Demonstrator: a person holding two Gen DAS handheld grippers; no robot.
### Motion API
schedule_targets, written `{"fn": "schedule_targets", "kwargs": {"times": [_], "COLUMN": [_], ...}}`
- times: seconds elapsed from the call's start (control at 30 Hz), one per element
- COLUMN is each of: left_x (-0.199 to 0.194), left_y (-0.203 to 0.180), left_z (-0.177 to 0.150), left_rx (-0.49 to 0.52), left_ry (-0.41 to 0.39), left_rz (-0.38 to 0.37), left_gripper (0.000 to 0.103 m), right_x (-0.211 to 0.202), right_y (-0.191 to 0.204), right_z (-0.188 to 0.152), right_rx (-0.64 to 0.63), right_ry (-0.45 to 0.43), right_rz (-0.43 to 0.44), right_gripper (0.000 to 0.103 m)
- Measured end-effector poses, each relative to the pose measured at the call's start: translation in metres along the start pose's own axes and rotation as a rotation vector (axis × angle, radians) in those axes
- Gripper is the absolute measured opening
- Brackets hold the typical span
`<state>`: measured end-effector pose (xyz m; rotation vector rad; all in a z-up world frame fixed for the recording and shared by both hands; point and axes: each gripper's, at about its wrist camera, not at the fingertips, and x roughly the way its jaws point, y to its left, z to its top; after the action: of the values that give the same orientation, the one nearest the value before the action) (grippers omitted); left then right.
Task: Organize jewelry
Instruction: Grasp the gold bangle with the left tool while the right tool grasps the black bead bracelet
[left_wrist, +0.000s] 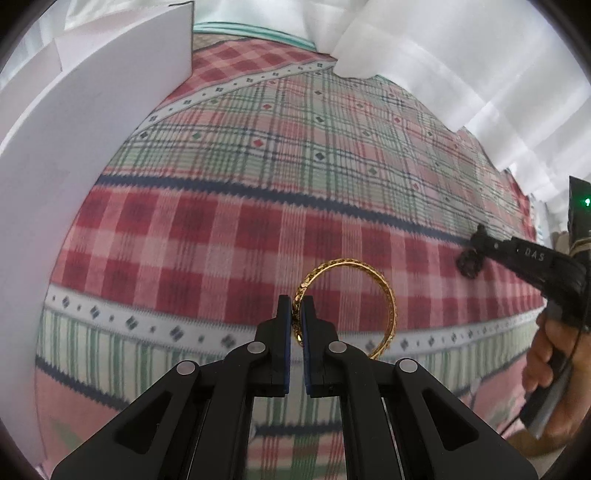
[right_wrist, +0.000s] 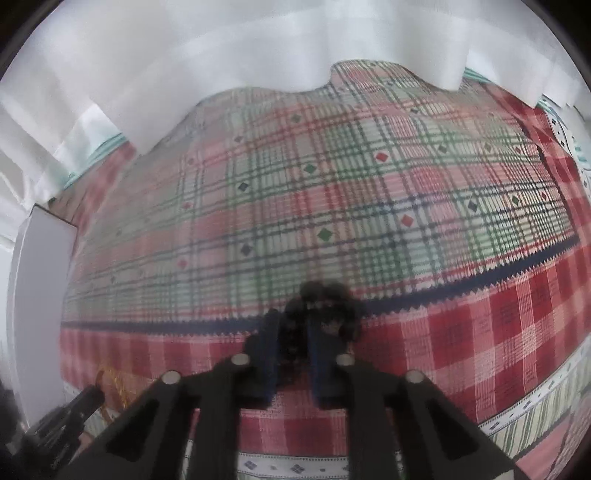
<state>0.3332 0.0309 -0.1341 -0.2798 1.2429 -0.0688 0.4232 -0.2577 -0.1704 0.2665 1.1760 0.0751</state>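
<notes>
A plaid tablecloth fills both views, with a white box at nine o'clock. The left gripper pinches a gold bangle by its rim, lifted at centre. The right gripper clamps a dark beaded piece, blurred. With so thin a grip, the bangle could twist and slip out.

The dark beaded piece is smeared by blur in the right wrist view; the gold bangle is largely hidden there; the white box is cut off.
</notes>
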Motion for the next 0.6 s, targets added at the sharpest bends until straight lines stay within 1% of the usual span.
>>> {"fn": "schedule_targets", "kwargs": {"times": [0.1,0.17,0.27,0.3,0.37,0.5,0.57,0.6], "left_x": [-0.019,-0.041,-0.075,-0.085,-0.104,-0.153,-0.179,-0.193], "left_y": [0.000,0.001,0.011,0.015,0.025,0.053,0.072,0.084], "left_z": [-0.003,-0.007,-0.023,-0.028,-0.039,-0.064,-0.072,-0.074], "left_rx": [0.000,0.014,0.028,0.026,0.021,-0.002,-0.017,-0.029], "left_ry": [-0.011,-0.037,-0.072,-0.077,-0.078,-0.077,-0.105,-0.129], "left_rz": [-0.029,-0.052,-0.077,-0.087,-0.107,-0.165,-0.162,-0.146], "left_gripper": [0.003,0.003,0.003,0.003,0.003,0.003,0.003,0.003], "right_x": [-0.024,-0.051,-0.089,-0.096,-0.122,-0.156,-0.174,-0.180], "right_y": [0.001,0.009,0.024,0.028,0.045,0.086,0.115,0.129], "right_z": [-0.007,-0.012,-0.019,-0.020,-0.028,-0.046,-0.058,-0.063], "right_rx": [-0.040,-0.096,-0.161,-0.180,-0.236,-0.342,-0.410,-0.439], "right_ry": [-0.037,-0.073,-0.113,-0.122,-0.145,-0.174,-0.192,-0.199], "right_rz": [0.044,0.068,0.109,0.117,0.146,0.205,0.250,0.269], "right_gripper": [0.012,0.012,0.012,0.012,0.012,0.012,0.012,0.012]}}
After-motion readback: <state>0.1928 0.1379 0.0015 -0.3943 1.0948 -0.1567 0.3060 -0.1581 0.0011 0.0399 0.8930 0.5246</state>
